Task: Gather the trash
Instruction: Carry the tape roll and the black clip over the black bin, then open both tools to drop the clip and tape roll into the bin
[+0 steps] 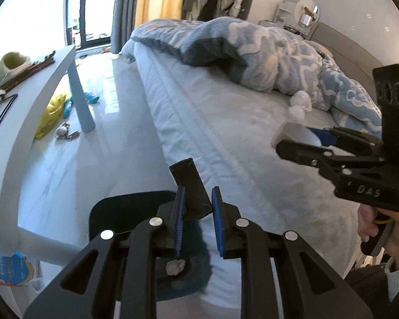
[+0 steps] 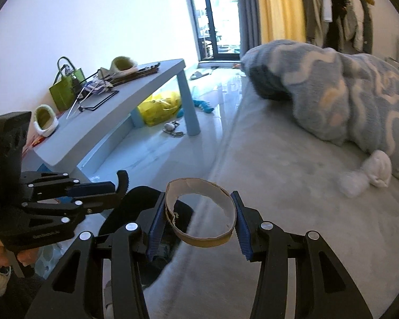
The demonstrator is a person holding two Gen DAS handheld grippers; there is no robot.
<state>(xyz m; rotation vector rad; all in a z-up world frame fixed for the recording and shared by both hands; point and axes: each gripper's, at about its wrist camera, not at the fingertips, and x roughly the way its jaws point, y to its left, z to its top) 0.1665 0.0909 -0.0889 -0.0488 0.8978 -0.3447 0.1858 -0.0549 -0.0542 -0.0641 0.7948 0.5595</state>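
Cardboard ring (image 2: 200,212) is clamped across its width between the blue pads of the right gripper (image 2: 199,222), above the near edge of the bed (image 2: 292,212).

A black bin (image 1: 111,212) is seen below the left gripper (image 1: 196,218), at the foot of the bed beside the floor, and its raised black edge piece (image 1: 190,188) is pinched between the left gripper's narrowly set blue pads. One white paper wad (image 1: 175,267) lies inside the bin. Two more crumpled white tissues (image 2: 364,179) are left on the grey sheet, touching the rim of the blue patterned blanket (image 2: 345,85). A pale blue low table (image 2: 114,130) stands across the floor, with a yellow bag (image 2: 161,107) under it. Both tools are held side by side, each by a hand (image 1: 369,223).
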